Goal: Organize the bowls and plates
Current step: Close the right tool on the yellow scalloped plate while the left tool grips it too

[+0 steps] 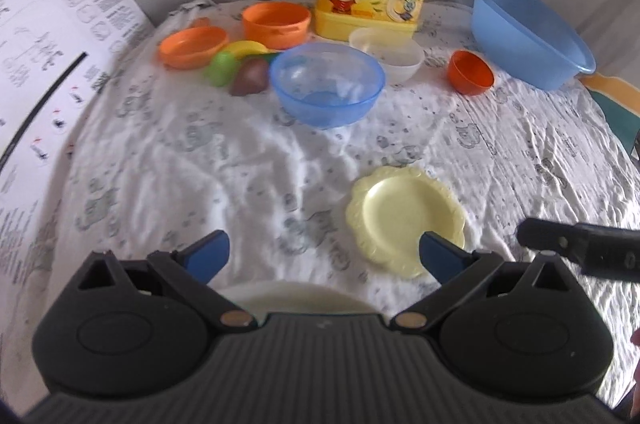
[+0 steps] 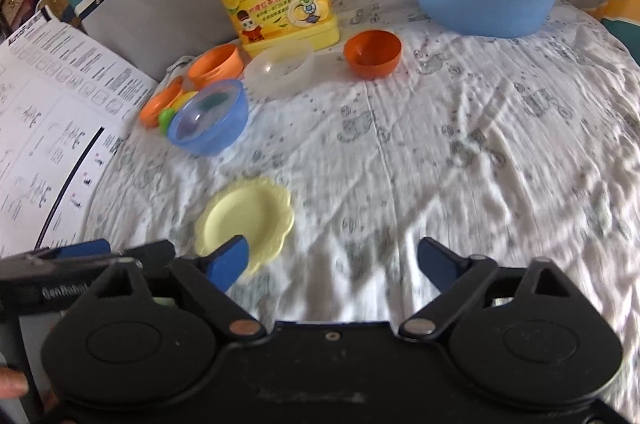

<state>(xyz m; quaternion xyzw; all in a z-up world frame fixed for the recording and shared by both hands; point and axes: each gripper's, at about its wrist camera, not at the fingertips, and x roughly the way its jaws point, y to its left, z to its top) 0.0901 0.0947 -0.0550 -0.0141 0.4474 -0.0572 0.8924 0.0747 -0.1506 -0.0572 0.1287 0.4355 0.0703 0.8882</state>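
Both views were bright with soft daylight, and the wrinkled cloth (image 1: 240, 160) on the surface looked almost washed out near its middle. The folds gave small grey shadows. The tongs (image 2: 332, 260) cast a wide soft shadow on the cloth just in front of them. Both pictures were a little blurred, more so toward the right edge of the surface in the right wrist view. The fisheye lens bent the surface's edges, and the picture corners were dark.
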